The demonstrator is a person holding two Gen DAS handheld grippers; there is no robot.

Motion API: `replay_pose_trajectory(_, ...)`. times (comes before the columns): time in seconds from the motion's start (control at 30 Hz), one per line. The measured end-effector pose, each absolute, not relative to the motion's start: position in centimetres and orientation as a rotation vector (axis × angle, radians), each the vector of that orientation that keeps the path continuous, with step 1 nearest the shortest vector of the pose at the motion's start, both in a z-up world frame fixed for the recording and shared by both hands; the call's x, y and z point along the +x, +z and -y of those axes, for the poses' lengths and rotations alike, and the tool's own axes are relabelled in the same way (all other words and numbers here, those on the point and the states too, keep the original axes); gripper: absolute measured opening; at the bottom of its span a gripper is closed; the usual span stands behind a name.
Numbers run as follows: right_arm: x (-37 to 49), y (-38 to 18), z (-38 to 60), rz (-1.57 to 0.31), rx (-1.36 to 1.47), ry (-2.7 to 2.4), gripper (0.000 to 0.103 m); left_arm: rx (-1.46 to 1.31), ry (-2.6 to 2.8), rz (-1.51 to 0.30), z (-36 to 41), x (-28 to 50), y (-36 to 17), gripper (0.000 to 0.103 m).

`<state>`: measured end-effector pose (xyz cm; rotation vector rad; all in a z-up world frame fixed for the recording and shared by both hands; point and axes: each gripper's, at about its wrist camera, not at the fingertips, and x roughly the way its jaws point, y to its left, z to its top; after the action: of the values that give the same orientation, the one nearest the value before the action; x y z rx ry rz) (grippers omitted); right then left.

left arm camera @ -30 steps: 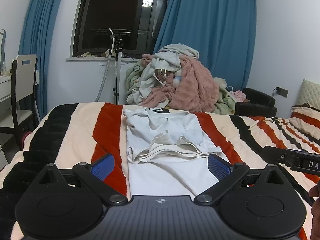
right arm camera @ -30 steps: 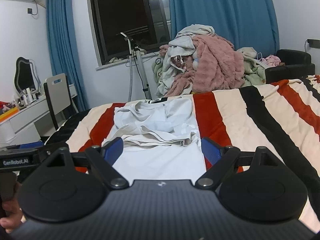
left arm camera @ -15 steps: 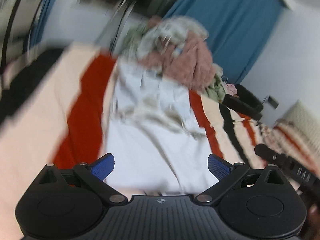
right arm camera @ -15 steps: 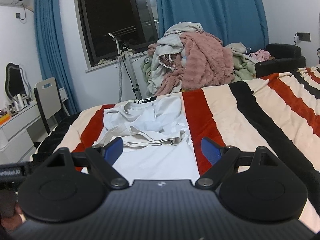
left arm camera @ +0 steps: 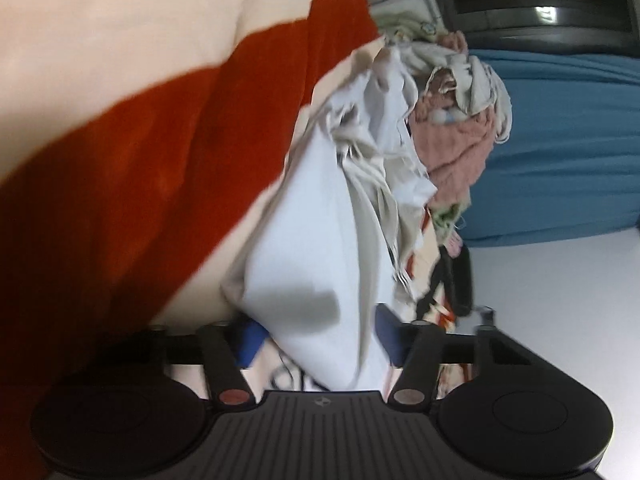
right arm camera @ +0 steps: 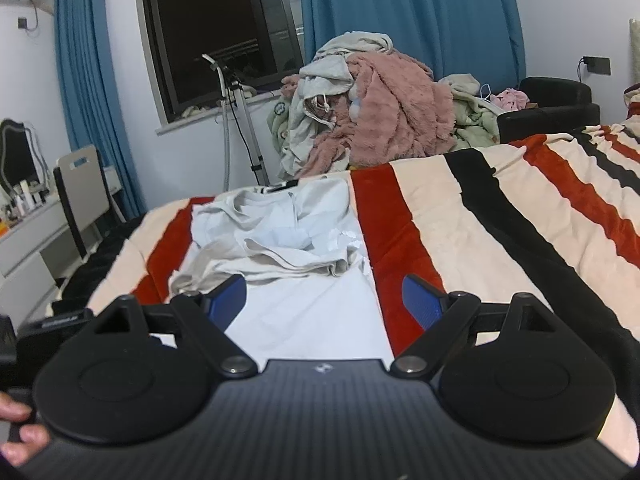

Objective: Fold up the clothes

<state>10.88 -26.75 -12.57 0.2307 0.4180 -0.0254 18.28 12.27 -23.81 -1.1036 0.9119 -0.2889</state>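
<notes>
The left claw (left arm camera: pixel 316 338), rolled onto its side, has the near hem of the thin white cotton garment (right arm camera: pixel 308 312) between its blue pads, and its jaws are closing; whether the pads already press the cloth cannot be told through the blur. The garment lies along the wide red stripe of the red, cream and black striped fleece blanket (right arm camera: pixel 460 220) covering the bed, its near half spread flat and its far half bunched into loose beige-edged folds just left of that stripe.

The right claw (right arm camera: pixel 324 296) hovers over the garment's near half with its jaws wide apart and nothing between them, its right pad over the red stripe.

The cloth looks light, limp and easily creased. It will likely sag and slide on itself when lifted, so a single pinch would let it droop. The hem corners seem the better hold, one per claw, with the right corner lying close to the red stripe's edge. The fleece beneath may drag slightly.
</notes>
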Motion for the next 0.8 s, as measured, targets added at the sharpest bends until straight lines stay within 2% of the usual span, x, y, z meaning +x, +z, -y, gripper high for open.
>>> replay_pose_trajectory(0.13, 11.1, -12.9, 26.6, -0.436, 0.229, -0.03, 0.086, -1.066, -0.26, -0.867, -12.0, 18.9, -23.9, 0.013)
replay_pose_trajectory(0.43, 11.5, -13.5, 26.4, -0.464, 0.224, -0.045, 0.086, -1.053, -0.266, -0.817, -11.7, 18.2, -22.9, 0.009)
replay_pose_trajectory(0.53, 11.7, -13.8, 26.4, -0.479, 0.224, -0.053, 0.086, -1.068, -0.249, -0.837, -12.0, 17.6, -23.3, 0.011)
replay_pose_trajectory(0.67, 11.9, -14.1, 26.4, -0.496, 0.235, -0.053, 0.086, -1.11, -0.224, -0.866, -12.3, 18.3, -24.4, 0.018)
replay_pose_trajectory(0.8, 12.1, -14.8, 26.7, -0.528, 0.315, -0.026, 0.086, -1.117, -0.224, -0.845, -12.2, 18.5, -24.5, 0.012)
